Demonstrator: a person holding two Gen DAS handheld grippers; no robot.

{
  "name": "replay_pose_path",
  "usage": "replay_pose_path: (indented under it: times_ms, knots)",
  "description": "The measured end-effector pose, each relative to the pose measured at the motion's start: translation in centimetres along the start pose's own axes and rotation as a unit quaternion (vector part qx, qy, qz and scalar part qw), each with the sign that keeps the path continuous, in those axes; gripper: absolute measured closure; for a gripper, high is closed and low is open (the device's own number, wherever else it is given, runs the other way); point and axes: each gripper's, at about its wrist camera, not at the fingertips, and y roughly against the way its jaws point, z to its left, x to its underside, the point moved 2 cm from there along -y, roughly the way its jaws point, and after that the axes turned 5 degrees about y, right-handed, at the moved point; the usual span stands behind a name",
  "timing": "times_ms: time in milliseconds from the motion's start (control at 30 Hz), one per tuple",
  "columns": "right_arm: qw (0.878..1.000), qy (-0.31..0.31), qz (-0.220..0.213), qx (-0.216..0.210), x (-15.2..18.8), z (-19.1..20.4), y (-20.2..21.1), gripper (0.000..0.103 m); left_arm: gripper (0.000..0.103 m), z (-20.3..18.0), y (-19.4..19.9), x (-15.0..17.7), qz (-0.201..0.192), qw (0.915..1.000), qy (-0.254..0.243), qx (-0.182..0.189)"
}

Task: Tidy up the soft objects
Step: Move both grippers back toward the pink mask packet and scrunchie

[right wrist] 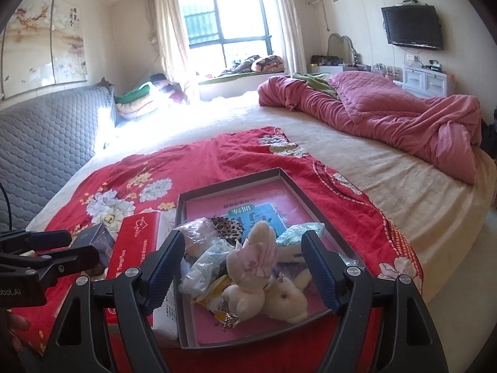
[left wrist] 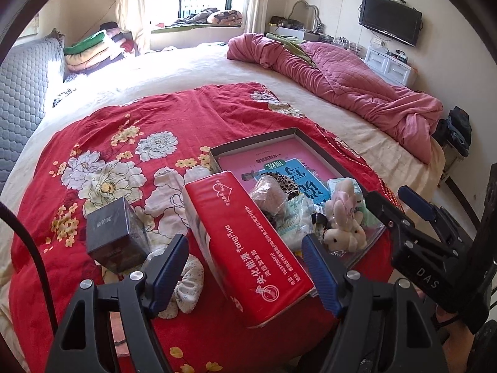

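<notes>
We have the plush rabbits (right wrist: 264, 283) and soft packets already in the shallow box (right wrist: 310, 186), while the floral scrunchie (left wrist: 186, 283) lies outside on the red bedspread (left wrist: 124, 124), both grippers (left wrist: 245, 267) (right wrist: 243, 267) spread and empty.

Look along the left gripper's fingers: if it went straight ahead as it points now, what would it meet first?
Most likely the red tissue pack, lying between the open fingers of the left gripper and nearest along that line. Depth is hard to judge through the fisheye, so take this as probable.
</notes>
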Motion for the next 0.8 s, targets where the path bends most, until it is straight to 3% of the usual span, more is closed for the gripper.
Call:
replay_pose_path:
  times_ms: [433,800]
  knots:
    - [0.999,0.035,-0.008,-0.008,-1.1,2.2,2.1,0.024,0.028,2.5,2.1,1.6,-0.005,0.9997,0.011,-0.020]
    - [0.995,0.079,-0.016,-0.060,-2.5,6.6,3.9,0.024,0.028,4.8,3.9,2.6,-0.008,0.9987,0.026,-0.043]
